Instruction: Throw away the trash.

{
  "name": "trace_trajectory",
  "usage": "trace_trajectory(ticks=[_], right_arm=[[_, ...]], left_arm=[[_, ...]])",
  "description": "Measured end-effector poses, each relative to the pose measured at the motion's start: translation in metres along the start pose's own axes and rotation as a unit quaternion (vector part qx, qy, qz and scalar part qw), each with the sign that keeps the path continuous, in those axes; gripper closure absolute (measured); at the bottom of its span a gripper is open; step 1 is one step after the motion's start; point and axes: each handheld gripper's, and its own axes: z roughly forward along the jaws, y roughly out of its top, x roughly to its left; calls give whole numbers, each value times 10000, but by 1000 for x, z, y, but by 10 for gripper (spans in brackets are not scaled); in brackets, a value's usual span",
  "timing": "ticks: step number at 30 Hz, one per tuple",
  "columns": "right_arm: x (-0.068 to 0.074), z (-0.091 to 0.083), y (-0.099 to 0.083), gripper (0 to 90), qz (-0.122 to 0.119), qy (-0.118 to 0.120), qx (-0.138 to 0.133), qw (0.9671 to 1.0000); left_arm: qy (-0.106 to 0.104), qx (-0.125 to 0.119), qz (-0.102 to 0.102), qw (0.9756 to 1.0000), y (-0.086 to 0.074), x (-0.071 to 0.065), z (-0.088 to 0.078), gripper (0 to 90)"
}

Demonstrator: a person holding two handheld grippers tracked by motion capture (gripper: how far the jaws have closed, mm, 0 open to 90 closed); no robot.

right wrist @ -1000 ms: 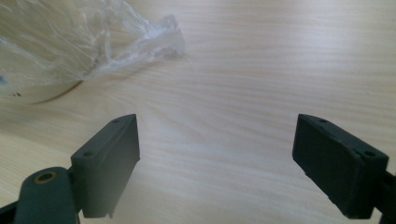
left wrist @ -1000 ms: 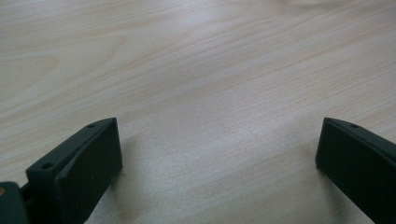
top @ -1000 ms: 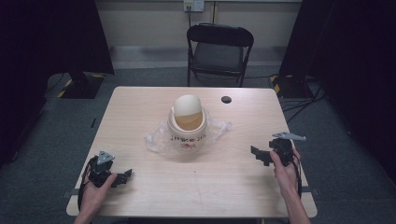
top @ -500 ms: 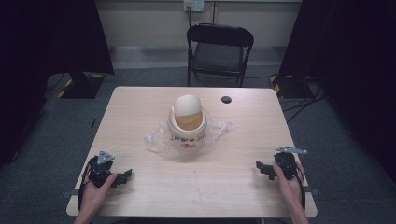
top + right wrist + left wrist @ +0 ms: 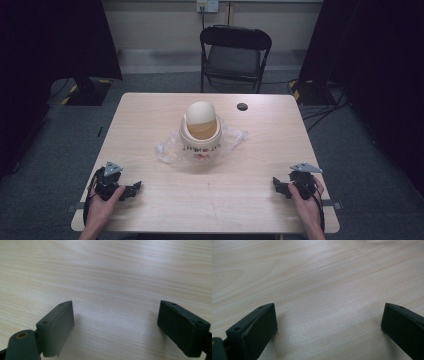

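**Grippers parked at the near corners, container at centre**

Left gripper [image 5: 131,189] and right gripper [image 5: 278,186] rest low near the table's [image 5: 150,120] near-left and near-right corners, each with jaws spread wide over bare wood (nothing lies between them in either gripper view). Both point inward. This placement probably serves as a rest pose, leaving the middle free. Farther off, at the table's centre, a cream container [image 5: 200,134] stands on crumpled clear plastic [image 5: 167,150], its domed lid [image 5: 200,113] tilted open, well apart from both grippers. A small black disc [image 5: 242,106] sits toward the far edge.
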Motion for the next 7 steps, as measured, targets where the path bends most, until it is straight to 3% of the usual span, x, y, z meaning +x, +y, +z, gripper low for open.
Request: trace_trajectory(ticks=[7], right_arm=[[1, 0, -1, 125, -17, -34, -62, 10000]], left_arm=[[-1, 0, -1, 10000, 0, 0, 0, 0]])
